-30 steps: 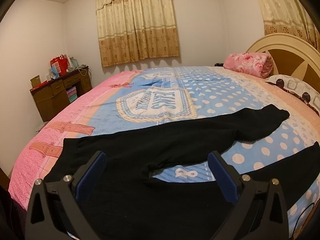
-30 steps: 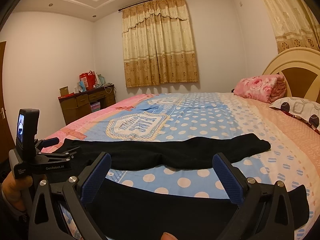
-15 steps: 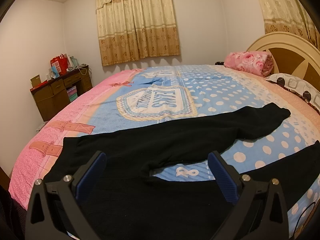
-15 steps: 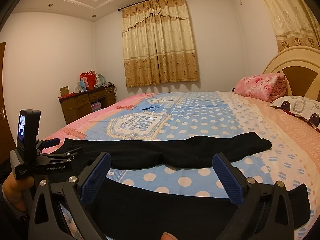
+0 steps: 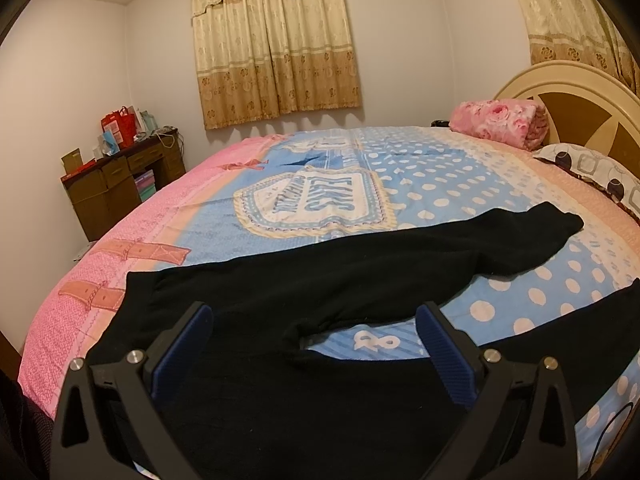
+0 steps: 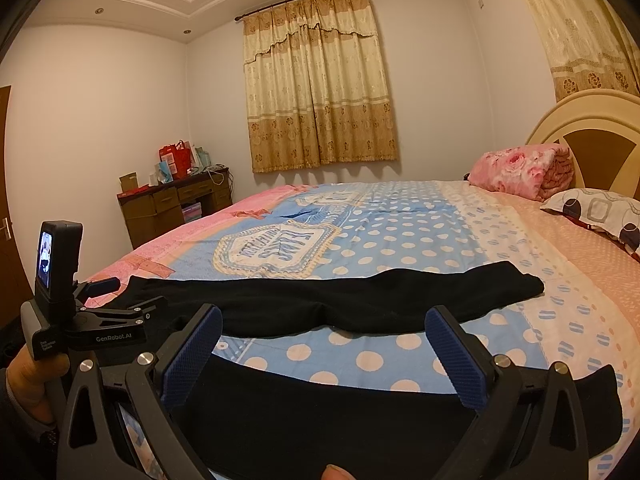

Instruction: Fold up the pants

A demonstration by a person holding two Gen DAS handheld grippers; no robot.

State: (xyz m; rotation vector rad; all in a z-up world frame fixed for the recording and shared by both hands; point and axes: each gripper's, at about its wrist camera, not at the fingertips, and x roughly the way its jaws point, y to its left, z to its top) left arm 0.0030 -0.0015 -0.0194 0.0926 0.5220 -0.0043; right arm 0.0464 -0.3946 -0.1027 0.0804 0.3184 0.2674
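Black pants [image 5: 320, 280] lie spread flat on the bed, waist at the left, legs apart and running right. The far leg [image 6: 380, 300] ends near the pillow side; the near leg [image 6: 360, 412] lies along the front edge. My left gripper [image 5: 316, 336] is open and empty, hovering over the crotch and waist area. My right gripper [image 6: 324, 340] is open and empty, above the near leg's middle. The left gripper also shows in the right wrist view [image 6: 96, 312], at the waist end.
The bed [image 5: 440, 184] has a blue dotted and pink cover. A folded pink blanket [image 5: 500, 120] and a pillow [image 5: 592, 168] lie by the headboard [image 5: 580, 92]. A wooden desk [image 5: 120, 184] with bags stands at the far left wall.
Both views have shifted only slightly; the pants lie as before and both grippers stay open.
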